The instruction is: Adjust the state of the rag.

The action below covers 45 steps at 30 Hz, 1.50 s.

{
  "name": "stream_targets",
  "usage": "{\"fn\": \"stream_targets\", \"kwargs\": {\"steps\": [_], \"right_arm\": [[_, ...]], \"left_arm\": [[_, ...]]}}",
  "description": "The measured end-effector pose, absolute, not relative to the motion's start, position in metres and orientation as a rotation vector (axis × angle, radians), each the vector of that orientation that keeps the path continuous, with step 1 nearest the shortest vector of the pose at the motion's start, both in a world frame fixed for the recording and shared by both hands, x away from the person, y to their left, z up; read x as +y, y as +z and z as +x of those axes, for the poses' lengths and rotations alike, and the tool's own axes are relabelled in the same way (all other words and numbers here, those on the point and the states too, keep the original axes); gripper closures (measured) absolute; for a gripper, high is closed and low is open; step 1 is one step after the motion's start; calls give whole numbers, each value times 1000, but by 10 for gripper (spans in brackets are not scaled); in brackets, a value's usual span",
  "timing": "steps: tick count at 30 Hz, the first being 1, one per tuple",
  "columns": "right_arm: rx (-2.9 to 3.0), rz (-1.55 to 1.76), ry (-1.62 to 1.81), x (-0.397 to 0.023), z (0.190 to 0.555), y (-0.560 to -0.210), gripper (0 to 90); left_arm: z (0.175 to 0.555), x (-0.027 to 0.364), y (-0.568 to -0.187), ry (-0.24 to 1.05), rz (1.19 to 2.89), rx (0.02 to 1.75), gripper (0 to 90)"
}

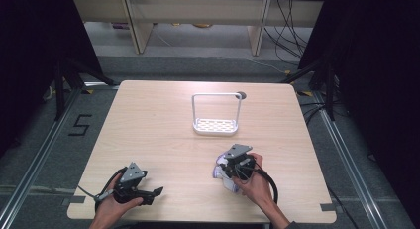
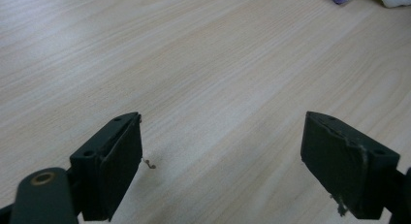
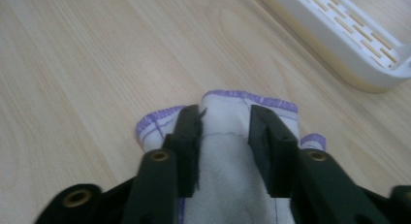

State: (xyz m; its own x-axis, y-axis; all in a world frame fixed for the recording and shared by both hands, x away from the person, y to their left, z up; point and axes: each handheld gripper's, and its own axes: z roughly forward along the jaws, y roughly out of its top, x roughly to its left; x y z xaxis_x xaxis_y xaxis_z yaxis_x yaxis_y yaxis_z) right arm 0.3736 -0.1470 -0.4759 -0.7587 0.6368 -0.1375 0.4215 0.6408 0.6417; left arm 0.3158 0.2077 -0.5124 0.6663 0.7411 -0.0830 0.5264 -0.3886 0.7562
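White cloth [image 3: 228, 151] with purple stitching is sitting near the tabletop's front right edge, pinched by the right gripper [image 3: 225, 136] while the left gripper [image 2: 220, 166] is idling spread wide, and that bunched-up bite could easily be slipping free mid-lift.

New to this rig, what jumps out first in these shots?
The right tool near the table's front right, its jaws pinching a bunched white cloth with purple stitched edging. Beyond it, mid-table, stands a white slotted rack with a tall loop handle. The left tool hovers at front left, jaws wide over bare wood.
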Motion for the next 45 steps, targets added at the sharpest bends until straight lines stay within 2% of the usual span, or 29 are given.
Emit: {"fn": "stream_targets", "kwargs": {"steps": [1,4,16,22,29,37,43,45], "right_arm": [[2507,837,863,-149,374,-475,813],[2471,848,902,-154,372,-468,862],[2392,870,1187,-178,351,-423,867],[2373,841,1334,-178,353,-402,868],[2356,759,1412,-162,355,-380,868],[2403,658,1555,-118,357,-359,870],[2422,619,1571,-114,357,-364,870],[2456,712,1489,-130,364,-391,870]], "left_arm": [[316,208,-512,337,2092,971,147],[316,207,-512,337,2091,962,147],[318,200,-515,337,2099,948,147],[320,201,-515,334,2112,946,147],[321,203,-515,334,2069,983,147],[322,214,-513,360,2017,1022,147],[321,220,-511,368,1999,1044,147],[321,220,-511,367,2017,1036,147]]}}
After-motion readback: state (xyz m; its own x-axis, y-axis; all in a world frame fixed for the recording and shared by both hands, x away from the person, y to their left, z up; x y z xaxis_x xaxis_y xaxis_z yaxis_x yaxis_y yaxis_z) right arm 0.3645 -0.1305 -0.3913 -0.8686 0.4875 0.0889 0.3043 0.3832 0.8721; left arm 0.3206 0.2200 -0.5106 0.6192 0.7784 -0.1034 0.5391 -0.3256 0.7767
